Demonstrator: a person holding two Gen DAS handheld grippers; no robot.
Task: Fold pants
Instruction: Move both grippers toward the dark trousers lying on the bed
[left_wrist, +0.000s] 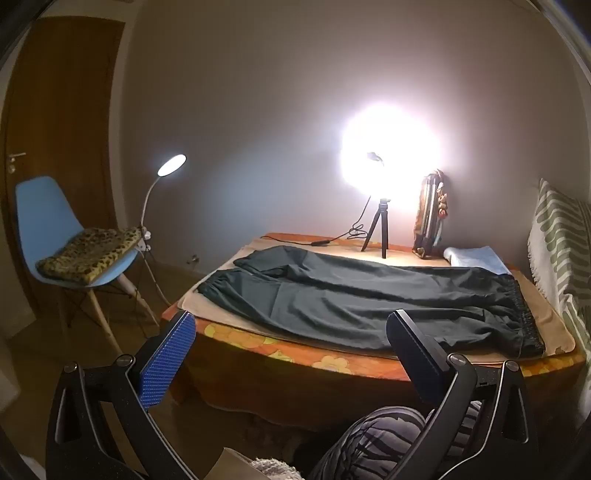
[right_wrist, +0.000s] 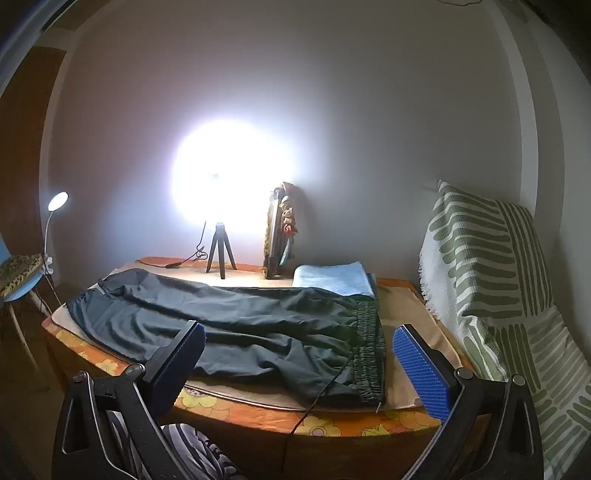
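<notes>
While both tools hang short of the cloth, each hand-held gripper is spread wide and grasps nothing: the left hand-held gripper (left_wrist: 291, 334) hovers at the worktop's (left_wrist: 258, 354) near edge by the leg side, the right hand-held gripper (right_wrist: 299, 347) above the waistband (right_wrist: 367, 354) end. Beyond them the pants (right_wrist: 229, 321) lie flat, full length, on a beige mat (right_wrist: 410, 384), 2 legs side by side toward the left. Farther back stand a tripod light (right_wrist: 221, 254) and a blue towel (right_wrist: 332, 277). No fold looks made yet, so I judge the whole task remains: legs together, then folding lengthwise.
</notes>
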